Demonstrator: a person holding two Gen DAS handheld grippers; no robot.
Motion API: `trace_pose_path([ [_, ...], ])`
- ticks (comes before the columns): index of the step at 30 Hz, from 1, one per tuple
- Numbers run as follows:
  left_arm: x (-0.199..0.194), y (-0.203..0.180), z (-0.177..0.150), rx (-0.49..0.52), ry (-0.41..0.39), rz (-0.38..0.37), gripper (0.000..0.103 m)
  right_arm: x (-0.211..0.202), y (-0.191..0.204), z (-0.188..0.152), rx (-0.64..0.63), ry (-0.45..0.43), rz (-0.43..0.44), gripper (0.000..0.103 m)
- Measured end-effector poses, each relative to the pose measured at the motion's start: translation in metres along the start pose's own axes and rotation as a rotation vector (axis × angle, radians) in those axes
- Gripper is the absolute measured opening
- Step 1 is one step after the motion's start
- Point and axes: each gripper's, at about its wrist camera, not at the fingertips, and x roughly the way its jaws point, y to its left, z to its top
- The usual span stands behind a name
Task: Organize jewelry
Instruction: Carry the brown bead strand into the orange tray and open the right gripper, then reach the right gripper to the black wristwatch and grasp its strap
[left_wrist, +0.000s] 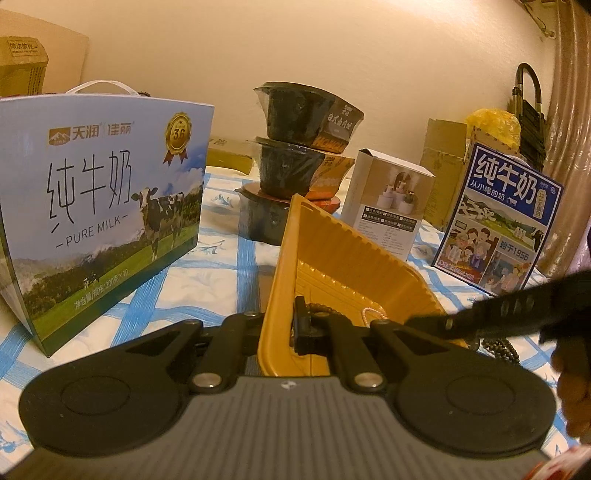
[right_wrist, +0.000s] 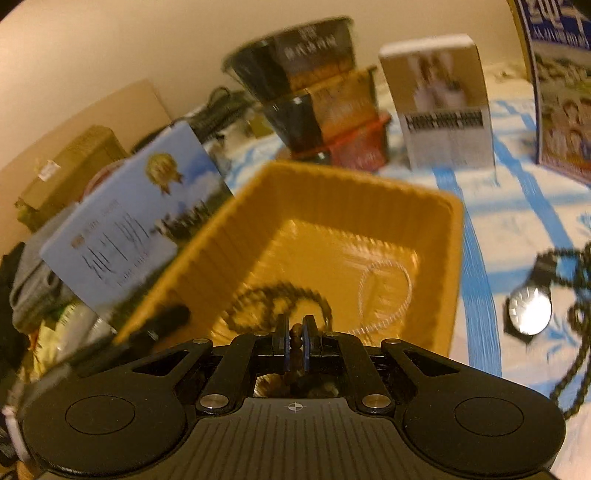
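Tongs (right_wrist: 294, 334) pinch beads (right_wrist: 295, 328), right view only.

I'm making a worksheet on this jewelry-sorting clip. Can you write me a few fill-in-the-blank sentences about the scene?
1. The left gripper is clamped on the rim of the ____ tray.
2. The right gripper is shut on a string of dark ____.
3. Outside the tray, on the checked cloth, lies a black ____.
4. The pearl bracelet lies ____ the tray.

Missing words: yellow; beads; watch; inside
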Motion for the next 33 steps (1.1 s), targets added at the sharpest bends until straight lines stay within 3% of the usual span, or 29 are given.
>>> trace_pose_path([
  [9,0.001,0.0,0.0,0.006,0.003,0.004,0.006,-0.001,-0.003,-0.009,-0.066,0.01,-0.092,0.009],
  [10,0.001,-0.001,0.0,0.007,0.004,0.005,0.006,-0.004,-0.003,-0.01,-0.068,0.007,-0.092,0.014],
  [12,0.001,-0.001,0.0,0.005,0.004,0.007,0.006,-0.009,-0.005,-0.009,-0.064,-0.01,-0.093,0.031],
  [13,0.001,-0.001,0.0,0.007,0.004,0.007,0.006,-0.012,-0.004,-0.008,-0.063,-0.02,-0.096,0.046],
  [14,0.001,-0.001,0.0,0.008,0.004,0.007,0.006,-0.016,-0.004,-0.009,-0.064,-0.037,-0.102,0.052],
  [24,0.0,-0.004,0.001,0.019,0.004,0.011,0.006,-0.061,-0.016,-0.012,-0.009,-0.159,-0.117,0.055],
  [33,0.0,-0.006,0.003,0.033,0.003,0.014,0.006,-0.1,-0.048,-0.047,0.116,-0.196,-0.227,0.059],
])
